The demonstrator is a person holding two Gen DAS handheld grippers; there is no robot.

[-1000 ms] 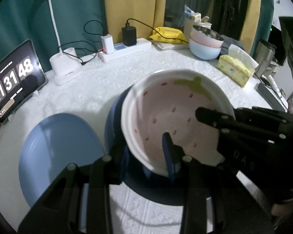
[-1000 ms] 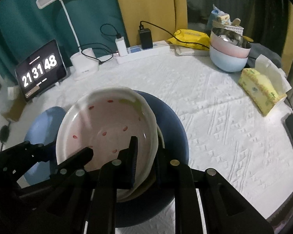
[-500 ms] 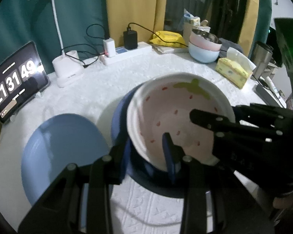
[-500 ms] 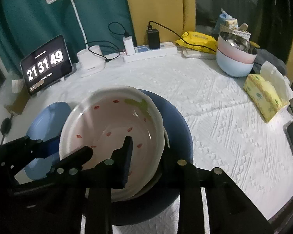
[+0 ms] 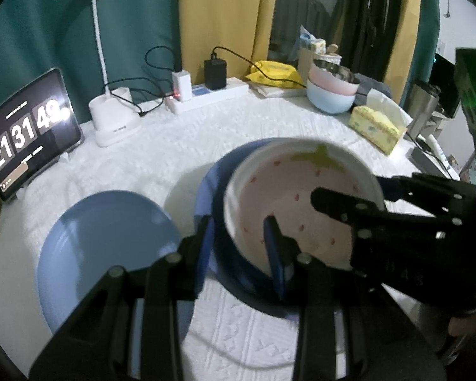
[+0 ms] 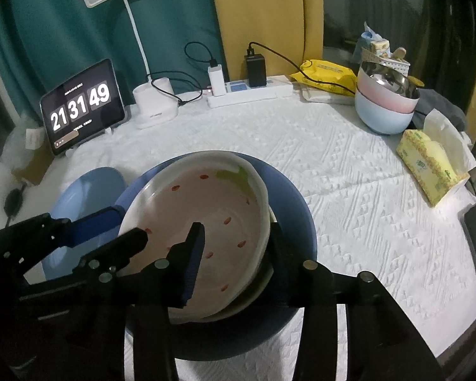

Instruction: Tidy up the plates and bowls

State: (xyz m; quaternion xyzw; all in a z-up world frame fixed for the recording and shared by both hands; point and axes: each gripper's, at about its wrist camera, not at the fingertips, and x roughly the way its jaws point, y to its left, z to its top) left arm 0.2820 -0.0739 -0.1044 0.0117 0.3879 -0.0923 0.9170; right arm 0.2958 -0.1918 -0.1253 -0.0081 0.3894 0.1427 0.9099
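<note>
Strawberry bowl [image 6: 203, 231] centre frame, atop dark blue plate [image 6: 295, 203]. Left gripper [image 5: 241, 238] pinching bowl's rim. Right gripper [image 6: 234, 241] opening, rim between fingers.

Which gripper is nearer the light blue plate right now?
Left. The left gripper straddles the strawberry bowl's rim directly beside the light blue plate. The right gripper, jaws opening, straddles the bowl's opposite rim, farther away.

- Dim room, cool cast; black fisheye corners bend the edges.
- Tablet [image 5: 28, 133] digits flare in the left view.
- Bowl [image 5: 301, 203] rim is slightly blurred there.
- Soft shadows on the counter [image 6: 349, 171].
</note>
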